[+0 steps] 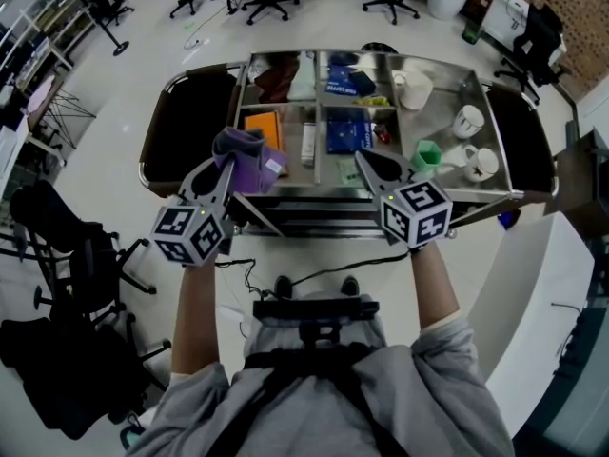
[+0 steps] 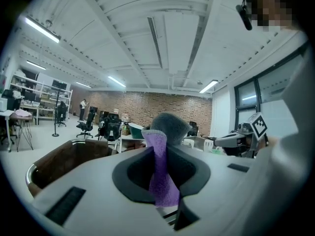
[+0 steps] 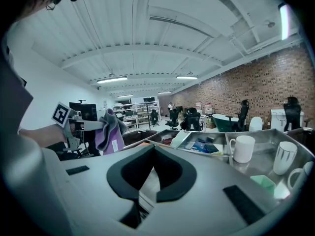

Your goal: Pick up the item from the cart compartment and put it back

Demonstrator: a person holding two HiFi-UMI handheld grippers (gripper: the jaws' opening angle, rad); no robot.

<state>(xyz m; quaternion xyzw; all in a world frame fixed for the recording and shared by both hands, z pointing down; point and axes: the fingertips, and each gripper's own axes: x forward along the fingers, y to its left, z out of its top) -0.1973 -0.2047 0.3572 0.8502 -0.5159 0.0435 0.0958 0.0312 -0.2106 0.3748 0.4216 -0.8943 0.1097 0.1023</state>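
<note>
The person stands at a metal cart point(image 1: 447, 89), which sits at 12 o'clock from them. They hold a gripper in each hand.

The left gripper point(image 1: 228, 165) is at about 11 o'clock. Its fingers are almost closed and they pinch a purple and grey cloth point(image 1: 249, 153). The cloth sticks up between the fingers and flops over the tips. It hangs over the near left box of the cart, just beside an orange thing point(image 1: 264, 128) that lies in that box.

The right gripper point(image 1: 362, 158) is at about 1 o'clock, over the near edge of the cart. Its fingers are closed tip to tip and hold nothing.

At 2 o'clock in the cart are a green cup point(image 1: 427, 153) and three white mugs point(image 1: 467, 120). A blue box point(image 1: 347, 131) lies in the middle of the cart.
</note>
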